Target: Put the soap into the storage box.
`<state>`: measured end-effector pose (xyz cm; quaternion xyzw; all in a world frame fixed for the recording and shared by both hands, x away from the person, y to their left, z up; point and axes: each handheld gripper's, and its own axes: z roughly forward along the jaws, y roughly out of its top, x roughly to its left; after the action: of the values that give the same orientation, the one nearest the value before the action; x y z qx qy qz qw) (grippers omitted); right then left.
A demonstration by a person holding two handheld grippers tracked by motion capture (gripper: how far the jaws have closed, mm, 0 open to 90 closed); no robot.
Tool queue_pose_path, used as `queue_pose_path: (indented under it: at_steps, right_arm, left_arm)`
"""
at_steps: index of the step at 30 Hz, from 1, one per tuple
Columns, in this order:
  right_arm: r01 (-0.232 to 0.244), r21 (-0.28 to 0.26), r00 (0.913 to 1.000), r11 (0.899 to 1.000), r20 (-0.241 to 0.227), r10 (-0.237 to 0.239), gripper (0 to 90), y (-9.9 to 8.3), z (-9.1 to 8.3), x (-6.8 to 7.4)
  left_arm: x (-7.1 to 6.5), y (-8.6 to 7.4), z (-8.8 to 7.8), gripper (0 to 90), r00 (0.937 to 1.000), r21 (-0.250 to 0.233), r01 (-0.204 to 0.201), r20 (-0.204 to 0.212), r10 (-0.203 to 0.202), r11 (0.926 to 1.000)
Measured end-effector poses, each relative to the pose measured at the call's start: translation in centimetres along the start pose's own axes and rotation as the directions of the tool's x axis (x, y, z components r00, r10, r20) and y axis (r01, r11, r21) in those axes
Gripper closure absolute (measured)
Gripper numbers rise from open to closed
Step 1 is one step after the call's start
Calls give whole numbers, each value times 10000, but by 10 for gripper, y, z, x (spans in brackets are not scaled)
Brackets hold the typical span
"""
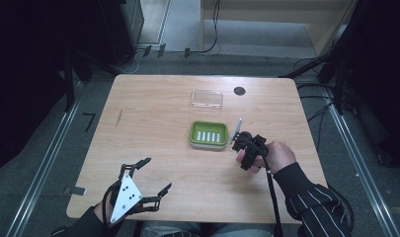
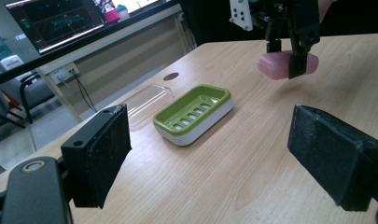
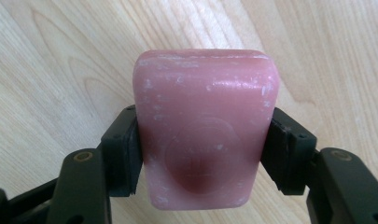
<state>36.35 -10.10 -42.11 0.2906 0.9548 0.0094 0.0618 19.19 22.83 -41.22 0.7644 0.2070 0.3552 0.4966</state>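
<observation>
Resting near the desk's (image 1: 153, 106) near-left corner, the left gripper (image 1: 149, 178) sits with its fingers (image 2: 100, 156) spread wide and nothing between them, pointed toward the middle of the desk. Farther in, near the centre, a green soap dish (image 1: 208, 135) with a slotted floor stands empty, and beyond it, toward the far edge, lies a clear plastic lid (image 1: 207, 99), also empty; a small dark round spot (image 1: 239, 91) marks the wood just to the lid's right. Right of the dish, a person's hand (image 1: 279, 155) holds the right gripper (image 1: 239, 139), whose fingers (image 3: 123, 156) pinch a pink bar of soap (image 3: 203, 128) across its two long sides, the bar lifted just clear of the wood. In the left gripper view the soap hangs above the desk to the right of the dish, apart from it. The bar looks smooth and rounded, and the pads catch only its nearer half, so it could well slide or pivot out of the grip if the hand tilts or jolts on the way left. Brought in too low, it might knock the dish's rim and push the light dish toward the lid; let go off-centre, it would likely land askew on the rim
</observation>
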Motion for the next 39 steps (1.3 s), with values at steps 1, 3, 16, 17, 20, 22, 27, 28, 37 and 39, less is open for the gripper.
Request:
queue_pose_path:
  at_steps: [1,3,16,17,20,22,27,28,37,39]
  right_arm:
    - [1,18,10000,10000,32,-1,385,1,-1,0]
    - [46,-56,10000,10000,31,-46,385,3,-2,-1]
    - [280,-55,9996,9996,108,-280,386,16,-3,-3]
    - [288,-74,9995,9996,109,-287,386,17,-4,-4]
    - [244,-114,9996,9996,110,-243,386,20,-5,-5]
    - [258,-147,9995,9996,165,-256,386,21,-6,-7]
    - [291,-166,9994,9994,196,-287,386,26,-8,-10]
    - [277,-203,9994,9994,202,-273,386,27,-9,-10]
    - [490,-205,9984,9986,292,-484,386,36,-13,-11]
    - [514,-252,9983,9984,290,-507,386,37,-14,-13]
  left_arm:
    - [0,0,0,137,10000,0,2,-4,-2,10000]
    - [0,0,0,137,10000,-2,12,-11,-12,10000]
    - [0,0,0,137,10000,10,5,-11,-5,10000]
    - [0,0,0,137,10000,8,13,-10,-13,10000]
    - [0,0,0,137,10000,11,13,-15,-13,10000]
    - [0,0,0,137,10000,4,17,-18,-17,10000]
    - [0,0,0,137,10000,6,20,-15,-20,10000]
    - [0,0,0,137,10000,4,21,-17,-21,10000]
    - [0,0,0,137,10000,-20,39,-11,-39,10000]
    - [0,0,0,137,10000,-21,40,-15,-40,10000]
